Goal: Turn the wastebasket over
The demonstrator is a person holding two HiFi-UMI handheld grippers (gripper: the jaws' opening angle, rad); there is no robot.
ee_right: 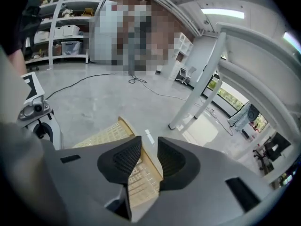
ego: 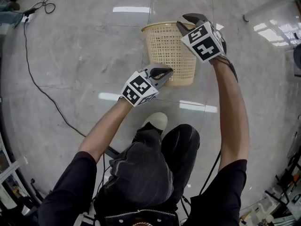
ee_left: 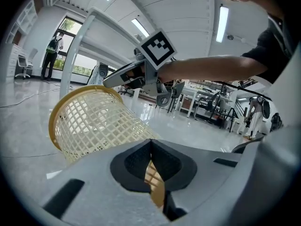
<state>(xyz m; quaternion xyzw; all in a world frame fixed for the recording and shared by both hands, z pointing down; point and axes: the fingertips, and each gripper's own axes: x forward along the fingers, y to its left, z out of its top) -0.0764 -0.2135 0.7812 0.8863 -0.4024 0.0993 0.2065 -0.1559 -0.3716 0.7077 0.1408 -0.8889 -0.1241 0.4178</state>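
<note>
Polished grey stone floor [ego: 70, 55] of a wide workshop hall, with long lamp reflections. Nearest, beside the bent knee, a pale shoe [ego: 156, 120]. Just beyond, left gripper [ego: 165, 72] clenched firmly on the bottom edge of the cream plastic lattice wastebasket [ego: 169, 48], thin wall pinched between both pads. Basket tipped on its side, bottom toward the person, round mouth facing away. Further on, right gripper [ego: 185, 21] at the far rim, jaws parted, rim strip standing between them without being squeezed. Far left, thin black cable [ego: 25, 46] winding across the floor.
</note>
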